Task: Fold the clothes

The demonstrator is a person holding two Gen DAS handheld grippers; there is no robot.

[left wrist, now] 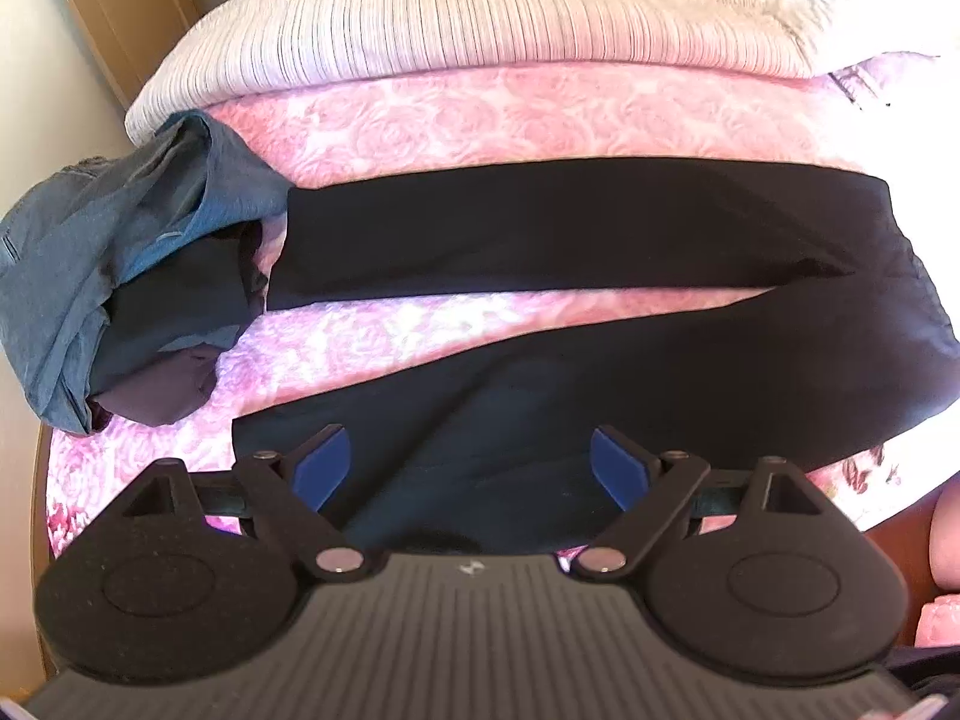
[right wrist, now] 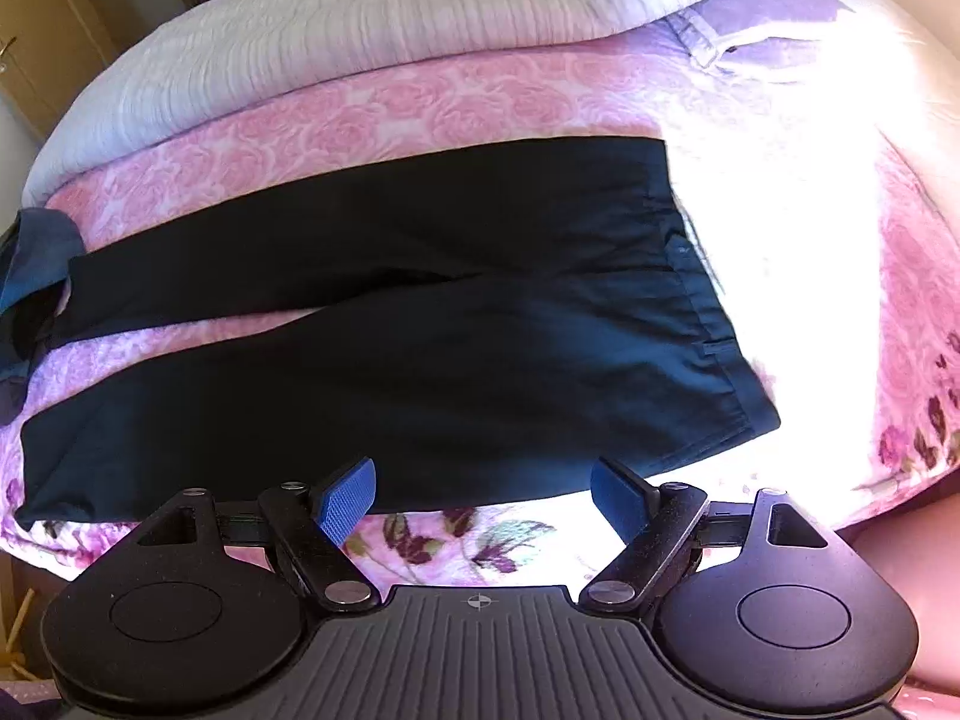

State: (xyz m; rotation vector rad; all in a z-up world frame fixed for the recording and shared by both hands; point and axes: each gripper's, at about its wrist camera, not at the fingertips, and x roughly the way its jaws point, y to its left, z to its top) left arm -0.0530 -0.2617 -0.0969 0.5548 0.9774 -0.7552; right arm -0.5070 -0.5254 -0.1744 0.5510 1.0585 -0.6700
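I hold both the left gripper (left wrist: 471,468) and right gripper (right wrist: 483,498) open, empty, above black trousers (right wrist: 420,324) laid flat on the pink floral bed (left wrist: 480,114) for folding.

My left gripper (left wrist: 471,461) and right gripper (right wrist: 483,493) both point steeply downward, jaws spread wide, nothing between my blue pads (right wrist: 343,504).

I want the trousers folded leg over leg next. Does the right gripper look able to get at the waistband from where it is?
Probably yes. The right gripper hangs open and empty above the near edge of the black trousers. The waistband lies flat and uncovered on the pink bedspread, off to the right, with nothing in the way.
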